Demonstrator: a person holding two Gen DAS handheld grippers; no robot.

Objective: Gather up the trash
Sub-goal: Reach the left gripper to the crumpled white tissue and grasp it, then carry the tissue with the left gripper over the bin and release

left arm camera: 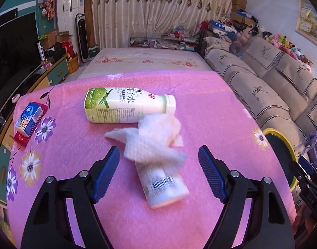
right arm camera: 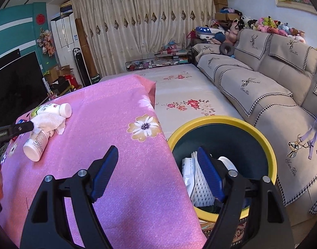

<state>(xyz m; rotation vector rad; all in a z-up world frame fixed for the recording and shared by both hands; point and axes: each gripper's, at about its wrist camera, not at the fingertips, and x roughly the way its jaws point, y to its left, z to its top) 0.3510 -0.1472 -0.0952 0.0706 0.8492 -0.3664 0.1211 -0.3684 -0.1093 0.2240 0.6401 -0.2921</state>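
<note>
- Pink flowered cloth [left arm camera: 200, 95] covers the table under both tools; its soft nap should keep the plastic from skidding when a finger nudges it.
- Yellow-rimmed bin [right arm camera: 264, 143] stands just off the table's edge, under the right gripper [right arm camera: 158, 157], whose jaws stand wide apart over the edge with nothing between them; white packaging already lies inside the bin.
- Green-labelled bottle [left arm camera: 117, 108] lies on its side ahead of the left gripper [left arm camera: 158, 155], beyond the tissue — probably empty and light, stiff in the wall but round, so it would roll; across the mid-body is the likely safe hold.
- Small white bottle [left arm camera: 164, 186] lies directly between the left tool's spread, empty jaws, its base toward the camera — light and smooth by the look of it, best pinched across the barrel.
- Crumpled tissue [left arm camera: 154, 139] drapes over the small bottle's far end, touching the green bottle — soft, near weightless, apt to slip off unless pinched at its bunched middle.
- Blue-and-red carton [left arm camera: 31, 120] sits well off to the left tool's left.
- Left wrist view alone shows the carton whole, the barcode and the tissue's folds; right wrist view alone shows the bin's contents and the left tool's finger right beside the tissue.
</note>
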